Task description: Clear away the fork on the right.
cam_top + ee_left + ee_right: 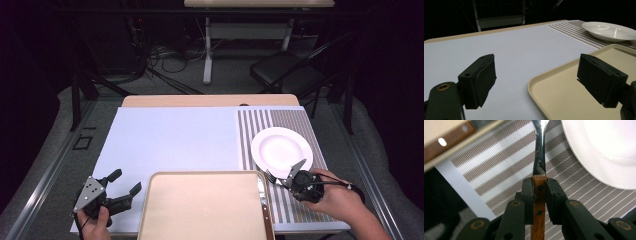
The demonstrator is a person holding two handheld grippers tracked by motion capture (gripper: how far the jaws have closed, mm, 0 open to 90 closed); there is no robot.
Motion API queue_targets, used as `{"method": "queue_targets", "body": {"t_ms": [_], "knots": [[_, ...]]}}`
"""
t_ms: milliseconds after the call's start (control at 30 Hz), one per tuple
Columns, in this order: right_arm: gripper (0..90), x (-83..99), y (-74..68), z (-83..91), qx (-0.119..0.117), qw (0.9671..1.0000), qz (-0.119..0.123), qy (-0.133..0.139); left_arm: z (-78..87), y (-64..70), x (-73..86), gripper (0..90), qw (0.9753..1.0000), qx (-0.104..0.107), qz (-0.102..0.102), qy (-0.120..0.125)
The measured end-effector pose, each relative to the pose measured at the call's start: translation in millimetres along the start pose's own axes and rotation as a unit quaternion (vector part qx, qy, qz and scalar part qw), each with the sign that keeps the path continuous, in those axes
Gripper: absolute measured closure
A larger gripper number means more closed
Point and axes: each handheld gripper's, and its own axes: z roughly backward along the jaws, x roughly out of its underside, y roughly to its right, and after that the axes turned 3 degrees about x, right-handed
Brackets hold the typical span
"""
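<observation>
Right gripper (539, 192) jaws pinch a wooden-handled fork (539, 170), its tines cut off beside the white plate (604, 150). Left gripper (536, 80) jaws spread wide above the tray (564, 95) edge.

Colours on the table (170, 135)

The table is pale blue-white with a light wood edge. The tray (200, 210) is beige, the plate (281, 148) is white, the placemat (300, 200) has brown and white stripes. The fork (539, 195) has a brown wooden handle and silver metal; both claws are black.
</observation>
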Motion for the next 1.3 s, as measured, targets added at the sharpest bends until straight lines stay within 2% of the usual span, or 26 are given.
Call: {"method": "queue_targets", "body": {"t_ms": [100, 133, 167, 233, 300, 433, 467, 567, 600, 633, 667, 700, 733, 767, 800, 833, 867, 900, 933, 967, 1067, 1100, 1133, 1167, 1233, 1300], "knots": [[77.7, -3.4, -3.8, 2.6, -0.024, 0.9992, -0.033, -0.003, 0.0, -0.2, 0.0, 15.6, 1.0000, -0.001, 0.001, 0.000], [77.7, -5.6, -4.6, 5.2, -0.032, 0.9985, -0.043, -0.015, -0.1, -0.4, 0.1, 15.6, 1.0000, 0.000, 0.001, 0.001], [77.7, -5.9, -7.3, 3.4, -0.037, 0.9976, -0.059, 0.003, 0.0, -0.4, 0.1, 15.6, 1.0000, 0.000, 0.001, 0.001], [77.7, -8.7, -8.3, 6.8, -0.042, 0.9962, -0.076, -0.004, 0.1, -0.4, 0.2, 15.6, 1.0000, -0.001, 0.002, 0.001], [77.7, -10.9, -10.1, 8.7, -0.045, 0.9956, -0.082, 0.001, 0.4, -0.7, 0.2, 15.6, 1.0000, -0.001, 0.002, 0.002], [77.7, -12.2, -12.8, 8.8, -0.041, 0.9930, -0.111, 0.001, 1.1, -1.2, 0.1, 15.6, 1.0000, -0.002, 0.004, -0.001], [77.7, -11.9, -13.8, 8.9, -0.043, 0.9915, -0.122, 0.009, 1.1, -1.3, 0.1, 15.6, 1.0000, -0.002, 0.004, 0.000], [77.7, -10.5, -14.7, 12.4, -0.048, 0.9883, -0.144, 0.012, 0.7, -1.2, 0.0, 15.6, 1.0000, -0.001, 0.003, 0.000], [77.7, -9.3, -16.6, 12.1, -0.049, 0.9854, -0.161, 0.024, 0.6, -1.1, 0.0, 15.6, 1.0000, -0.001, 0.003, 0.000], [77.7, -9.7, -15.3, 16.6, -0.054, 0.9859, -0.158, 0.001, 0.5, -1.1, 0.0, 15.6, 1.0000, -0.001, 0.003, 0.000], [77.7, -6.6, -20.3, 9.0, -0.055, 0.9778, -0.189, 0.072, 0.5, -1.1, 0.0, 15.6, 1.0000, -0.001, 0.003, 0.000], [77.7, -11.4, -13.4, 27.2, -0.056, 0.9852, -0.152, -0.055, 0.6, -1.0, 0.0, 15.6, 1.0000, -0.001, 0.003, 0.000], [77.7, -11.1, -13.4, 29.2, -0.062, 0.9849, -0.151, -0.059, 0.7, -1.0, 0.0, 15.6, 1.0000, -0.002, 0.002, 0.001], [77.7, -9.3, -15.8, 27.9, -0.058, 0.9842, -0.162, -0.040, 1.1, -0.9, 0.0, 15.6, 1.0000, -0.003, 0.002, 0.001], [77.7, -5.7, -20.5, 21.0, -0.058, 0.9800, -0.189, 0.026, 1.2, -0.9, 0.1, 15.6, 1.0000, -0.004, 0.002, 0.002], [77.7, -4.9, -21.4, 21.5, -0.061, 0.9783, -0.195, 0.032, 1.2, -1.1, 0.2, 15.7, 1.0000, -0.004, 0.003, 0.002], [77.7, -5.2, -21.7, 24.9, -0.063, 0.9781, -0.198, 0.015, 1.3, -1.3, 0.3, 15.6, 1.0000, -0.004, 0.004, 0.001], [77.7, -3.7, -26.7, 18.4, -0.062, 0.9709, -0.218, 0.077, 1.2, -1.4, 0.3, 15.6, 1.0000, -0.004, 0.003, 0.001], [77.7, -8.4, -21.7, 35.9, -0.066, 0.9783, -0.191, -0.047, 1.2, -1.5, 0.4, 15.6, 1.0000, -0.005, 0.003, 0.001], [77.7, -5.2, -27.8, 25.7, -0.070, 0.9724, -0.220, 0.035, 1.2, -1.5, 0.3, 15.7, 1.0000, -0.005, 0.003, 0.001], [77.7, -6.7, -33.0, 27.2, -0.073, 0.9702, -0.228, 0.037, 1.0, -1.3, 0.2, 15.6, 1.0000, -0.004, 0.003, -0.001], [77.7, -8.3, -34.9, 30.1, -0.076, 0.9711, -0.225, 0.019, 0.8, -1.2, 0.2, 15.6, 1.0000, -0.004, 0.004, -0.001], [77.7, -8.7, -36.7, 29.7, -0.085, 0.9689, -0.231, 0.027, 0.4, -1.0, 0.4, 15.6, 1.0000, -0.003, 0.004, 0.001], [77.7, -8.9, -39.6, 28.0, -0.076, 0.9692, -0.230, 0.041, 0.5, -1.1, 0.3, 15.6, 1.0000, -0.002, 0.004, -0.001], [77.7, -11.1, -43.9, 28.3, -0.079, 0.9661, -0.240, 0.051, 0.4, -1.1, 0.4, 15.6, 1.0000, -0.003, 0.004, -0.001], [77.7, -12.5, -45.5, 28.9, -0.082, 0.9666, -0.237, 0.052, 0.3, -0.9, 0.4, 15.6, 1.0000, -0.003, 0.003, 0.001]]}}
